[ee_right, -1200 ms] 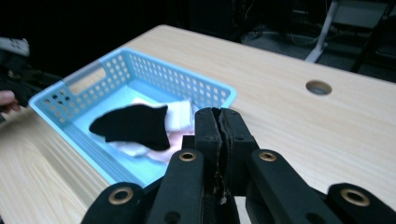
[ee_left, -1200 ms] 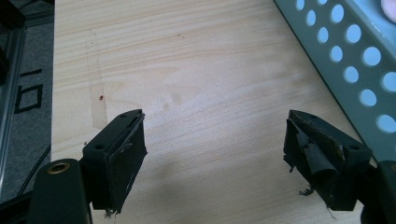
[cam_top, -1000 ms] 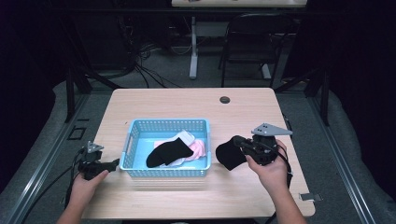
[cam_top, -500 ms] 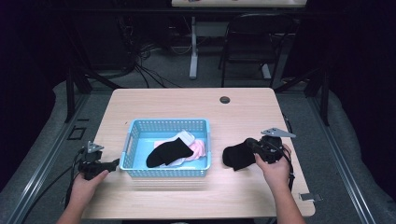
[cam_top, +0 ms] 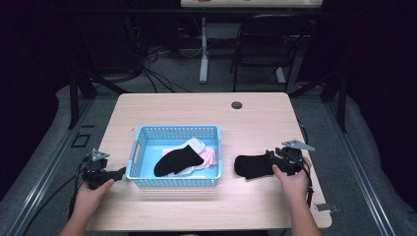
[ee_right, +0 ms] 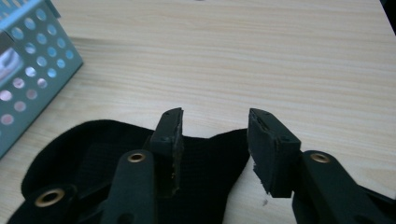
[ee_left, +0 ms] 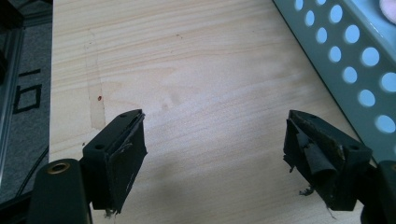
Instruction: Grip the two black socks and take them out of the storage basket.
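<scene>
Pale wooden tabletop with a blue basket at its middle, dark room behind.
Right of the basket, a black sock lies flat on the wood; the right gripper has just been opening, its jaws apart over the sock's edge without pinching it. Left of the basket, the left gripper rests wide, holding nothing. More socks lie inside the basket.

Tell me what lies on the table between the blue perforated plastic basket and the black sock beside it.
Nothing: in the high view, bare wood separates the blue perforated plastic basket from the black sock.
</scene>
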Motion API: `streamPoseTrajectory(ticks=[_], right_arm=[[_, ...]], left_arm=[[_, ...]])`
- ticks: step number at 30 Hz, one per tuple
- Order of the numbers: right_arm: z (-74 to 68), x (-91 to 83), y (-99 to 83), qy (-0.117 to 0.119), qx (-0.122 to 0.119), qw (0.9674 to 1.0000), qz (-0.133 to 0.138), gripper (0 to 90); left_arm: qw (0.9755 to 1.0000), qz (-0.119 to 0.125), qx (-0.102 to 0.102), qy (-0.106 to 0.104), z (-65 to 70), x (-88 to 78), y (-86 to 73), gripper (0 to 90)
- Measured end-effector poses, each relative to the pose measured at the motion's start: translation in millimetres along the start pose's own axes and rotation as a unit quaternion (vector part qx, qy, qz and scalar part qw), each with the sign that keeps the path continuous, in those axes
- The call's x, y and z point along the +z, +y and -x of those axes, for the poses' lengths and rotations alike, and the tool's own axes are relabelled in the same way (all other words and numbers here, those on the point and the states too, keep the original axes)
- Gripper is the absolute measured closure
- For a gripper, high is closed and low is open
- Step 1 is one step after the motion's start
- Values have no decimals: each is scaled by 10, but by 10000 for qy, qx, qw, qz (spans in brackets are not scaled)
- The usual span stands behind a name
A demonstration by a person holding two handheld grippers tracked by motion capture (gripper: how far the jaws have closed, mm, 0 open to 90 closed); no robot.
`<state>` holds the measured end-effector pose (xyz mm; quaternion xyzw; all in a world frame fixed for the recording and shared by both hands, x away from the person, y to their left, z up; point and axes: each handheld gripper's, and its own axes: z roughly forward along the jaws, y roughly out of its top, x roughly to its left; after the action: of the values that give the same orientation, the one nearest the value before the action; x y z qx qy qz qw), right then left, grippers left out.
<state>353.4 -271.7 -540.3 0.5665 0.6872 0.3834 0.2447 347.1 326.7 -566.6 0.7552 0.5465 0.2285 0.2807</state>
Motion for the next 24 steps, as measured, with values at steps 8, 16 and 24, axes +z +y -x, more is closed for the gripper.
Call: streamPoseTrajectory(ticks=[8, 16, 24], right_arm=[[15, -11, -26, -30, 58, 10000, -33, 529], [-16, -38, -5, 27, 59, 10000, -6, 526], [-175, -240, 212, 234, -147, 9992, 277, 526]], left_arm=[[10000, 6, -27, -9, -4, 2, 1, 209], [10000, 6, -30, -11, -4, 2, 1, 209], [10000, -14, -14, 5, -2, 0, 0, 209]])
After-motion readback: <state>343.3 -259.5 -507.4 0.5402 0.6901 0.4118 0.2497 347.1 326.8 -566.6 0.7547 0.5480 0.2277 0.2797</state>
